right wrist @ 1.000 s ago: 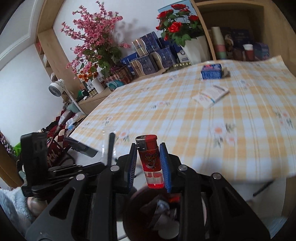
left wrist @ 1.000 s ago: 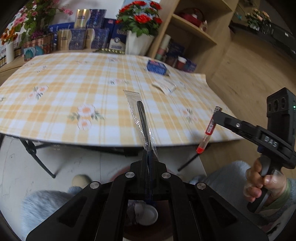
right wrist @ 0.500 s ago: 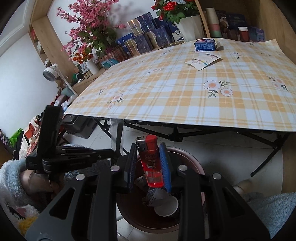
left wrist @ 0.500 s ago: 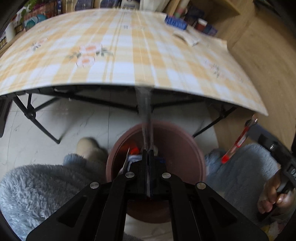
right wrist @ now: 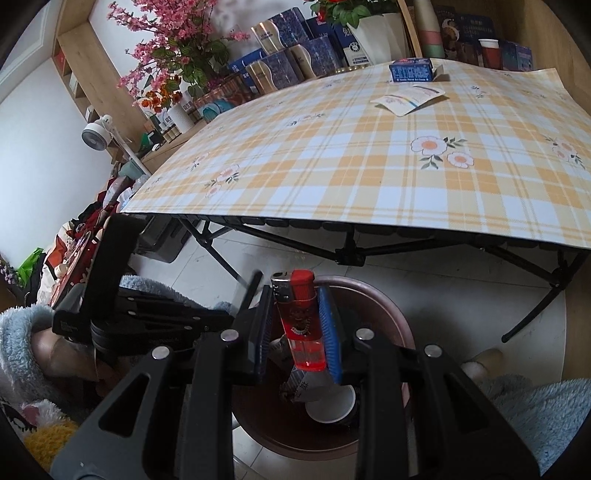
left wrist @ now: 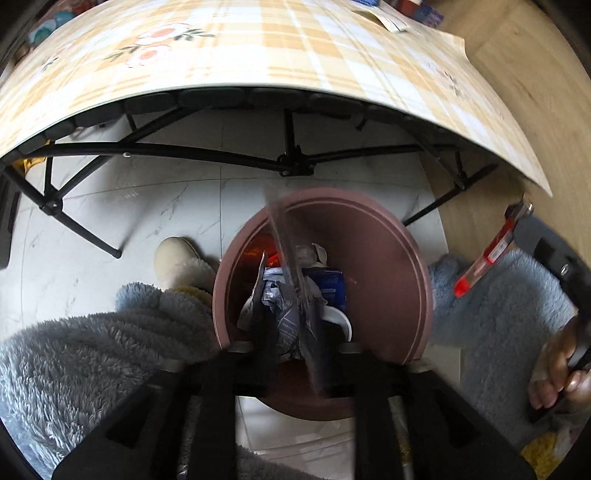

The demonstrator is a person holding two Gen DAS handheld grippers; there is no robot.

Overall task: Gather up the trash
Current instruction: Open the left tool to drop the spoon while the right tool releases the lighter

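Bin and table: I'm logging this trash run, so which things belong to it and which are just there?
Job: bin, clear wrapper leaving the opening left gripper, lighter in the right gripper.
Bystanders: flower pots, fan, slipper.

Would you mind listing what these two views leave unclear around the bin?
- Clear wrapper: motion-blurred in the left view; whether the opening left gripper touches it is unclear.
- Bin contents: right view, mostly hidden behind the right gripper and lighter.
- Blue box print: too small.
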